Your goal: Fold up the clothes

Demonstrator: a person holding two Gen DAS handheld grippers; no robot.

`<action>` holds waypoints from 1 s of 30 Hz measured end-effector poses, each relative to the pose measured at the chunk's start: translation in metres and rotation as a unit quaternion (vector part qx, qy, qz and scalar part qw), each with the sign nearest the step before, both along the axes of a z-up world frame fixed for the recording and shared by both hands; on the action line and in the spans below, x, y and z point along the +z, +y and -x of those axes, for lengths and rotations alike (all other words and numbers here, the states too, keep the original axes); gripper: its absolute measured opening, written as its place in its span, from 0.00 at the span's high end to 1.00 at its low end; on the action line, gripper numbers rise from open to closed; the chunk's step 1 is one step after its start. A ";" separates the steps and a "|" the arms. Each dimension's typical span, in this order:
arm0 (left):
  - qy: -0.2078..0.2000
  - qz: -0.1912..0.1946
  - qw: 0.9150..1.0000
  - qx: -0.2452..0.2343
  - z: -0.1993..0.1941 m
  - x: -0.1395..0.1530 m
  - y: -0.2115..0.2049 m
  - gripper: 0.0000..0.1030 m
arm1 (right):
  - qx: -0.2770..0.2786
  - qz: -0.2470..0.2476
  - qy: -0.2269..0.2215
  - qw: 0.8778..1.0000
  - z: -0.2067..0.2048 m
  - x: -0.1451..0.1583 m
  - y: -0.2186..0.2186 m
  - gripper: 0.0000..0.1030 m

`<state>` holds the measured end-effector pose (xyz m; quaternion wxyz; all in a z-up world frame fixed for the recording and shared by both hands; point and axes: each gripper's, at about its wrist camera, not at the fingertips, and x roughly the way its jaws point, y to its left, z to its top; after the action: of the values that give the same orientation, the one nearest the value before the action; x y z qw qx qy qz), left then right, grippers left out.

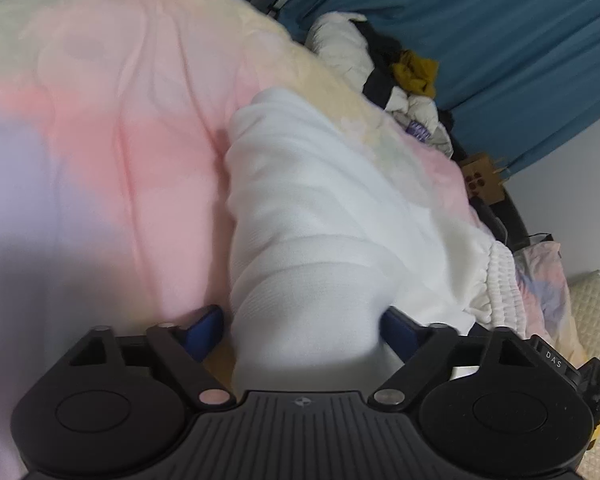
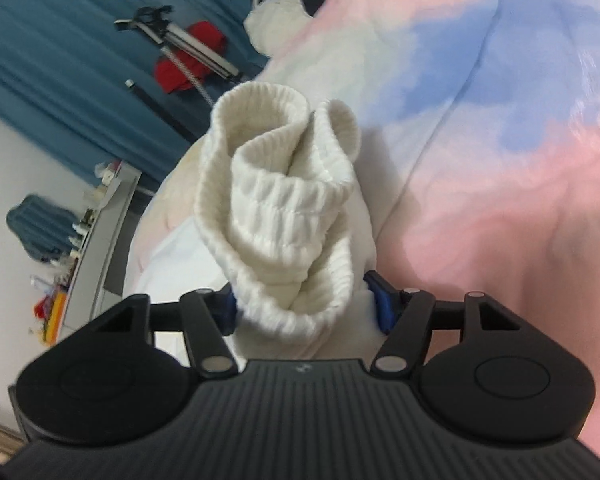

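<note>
Left wrist view: left gripper [image 1: 302, 322] clenched on smooth white garment [image 1: 320, 200], which runs from frame bottom centre up to mid-frame over the pastel quilt [image 1: 112, 128]; its gathered elastic band sits at right edge. Right wrist view: right gripper [image 2: 300, 300] clenched on the ribbed waistband [image 2: 284, 200], bunched and curled in centre frame, quilt behind at right. Clothes pile [image 1: 396, 64] upper right, apart from the garment. Risks, as I judge: the bunched band may slip from the blue fingers [image 2: 382, 300] if pulled taut; the uneven grab could give a crooked fold; 2 layers may drag the quilt. Readable text: "DAS" on the left gripper body, lower right; purple tag in pile unreadable.
</note>
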<state>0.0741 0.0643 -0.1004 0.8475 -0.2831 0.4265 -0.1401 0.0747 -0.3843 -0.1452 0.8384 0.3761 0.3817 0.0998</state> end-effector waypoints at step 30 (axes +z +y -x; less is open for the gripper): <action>-0.179 -0.017 0.969 -0.169 -0.127 0.073 -0.331 0.61 | -0.261 0.002 -0.229 0.938 0.026 0.053 -0.216 0.58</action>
<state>0.2011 -0.2664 -0.0270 0.8788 -0.1627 0.3123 -0.3221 0.0487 -0.6007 -0.0924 0.9004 0.4278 0.0676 -0.0402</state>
